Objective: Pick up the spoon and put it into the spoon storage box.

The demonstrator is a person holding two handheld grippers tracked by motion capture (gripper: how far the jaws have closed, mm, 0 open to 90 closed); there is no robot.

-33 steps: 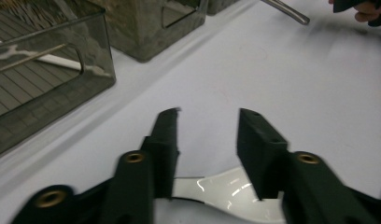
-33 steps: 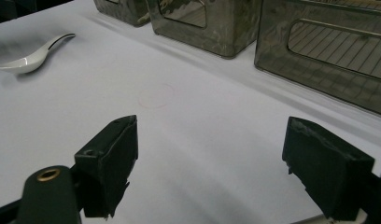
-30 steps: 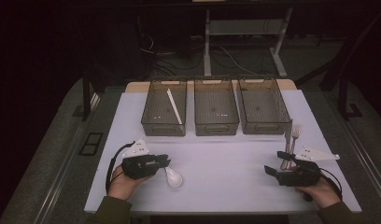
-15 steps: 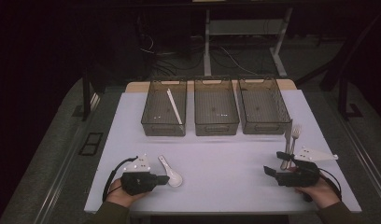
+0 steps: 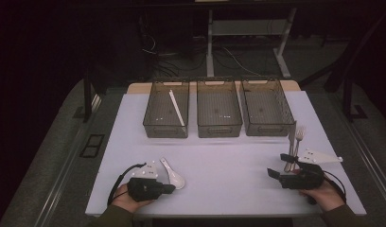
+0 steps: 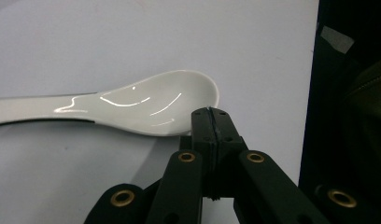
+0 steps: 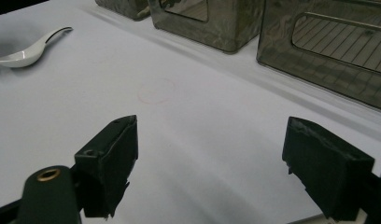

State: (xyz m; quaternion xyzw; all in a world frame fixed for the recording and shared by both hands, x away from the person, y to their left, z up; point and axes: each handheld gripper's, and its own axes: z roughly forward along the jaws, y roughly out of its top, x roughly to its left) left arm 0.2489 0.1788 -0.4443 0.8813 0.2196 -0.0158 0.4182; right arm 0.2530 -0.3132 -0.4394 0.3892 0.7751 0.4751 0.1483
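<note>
A white ceramic spoon [image 5: 173,174] lies on the white table near the front left, bowl toward the near edge. In the left gripper view the spoon [image 6: 146,100] lies crosswise just past my left gripper [image 6: 210,114]. That gripper's jaws are pressed together, with their tip at the bowl's rim and nothing between them. The high view has my left gripper [image 5: 171,188] right beside the bowl. At the front right my right gripper [image 5: 280,165] stands open above bare table. Its jaws are wide apart in the right gripper view [image 7: 212,158]. A fork and knife [image 5: 295,139] lie just beyond it.
Three dark mesh bins [image 5: 219,113] stand in a row at the back. The left bin [image 5: 158,118] holds a white stick [image 5: 176,108]. From the right gripper view the bins [image 7: 328,51] rise ahead and the spoon [image 7: 30,46] lies far left. The table's near edge [image 5: 219,213] is close to both hands.
My left gripper has drawn back toward the near edge, ending beside the spoon's bowl. The spoon has stayed about where it was. The right gripper has not moved.
</note>
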